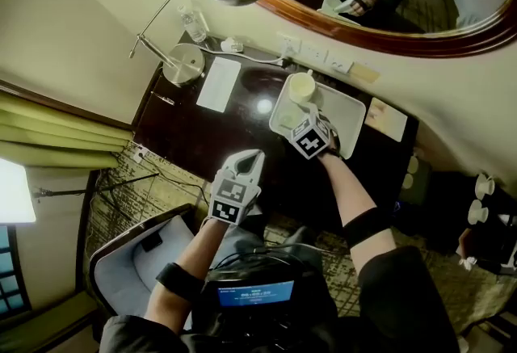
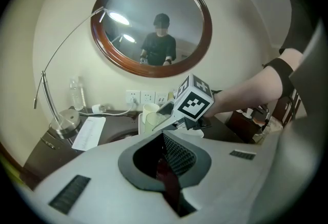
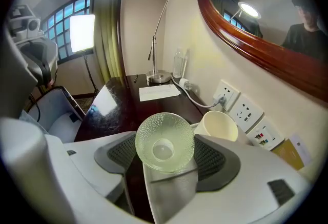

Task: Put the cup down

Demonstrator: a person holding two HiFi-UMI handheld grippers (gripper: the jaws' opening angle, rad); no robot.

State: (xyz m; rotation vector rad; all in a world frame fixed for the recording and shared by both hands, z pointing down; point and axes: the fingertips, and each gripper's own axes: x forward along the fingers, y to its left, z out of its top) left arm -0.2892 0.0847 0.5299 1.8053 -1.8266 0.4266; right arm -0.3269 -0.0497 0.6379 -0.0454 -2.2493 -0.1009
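My right gripper (image 1: 309, 119) pinches the glass cup (image 3: 164, 142) between its spread fingers (image 3: 218, 159) over the white tray (image 1: 349, 113), beside the mug (image 3: 221, 125). I judge it not yet set down and let go. My left gripper (image 1: 252, 159) is empty, fingers pressed together.

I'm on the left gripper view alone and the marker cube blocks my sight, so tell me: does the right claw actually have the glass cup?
Observer: Yes. In the right gripper view the right claw is closed on the glass cup from both sides.
Operator: Is there anything in the cup that might spill?
Observer: That view looks straight into its mouth. The base shows through and it looks empty.
Operator: Where is it relative to the desk?
Observer: In the head view the claw is over the white tray, which sits on the dark desk. I cannot tell whether the cup touches the tray.
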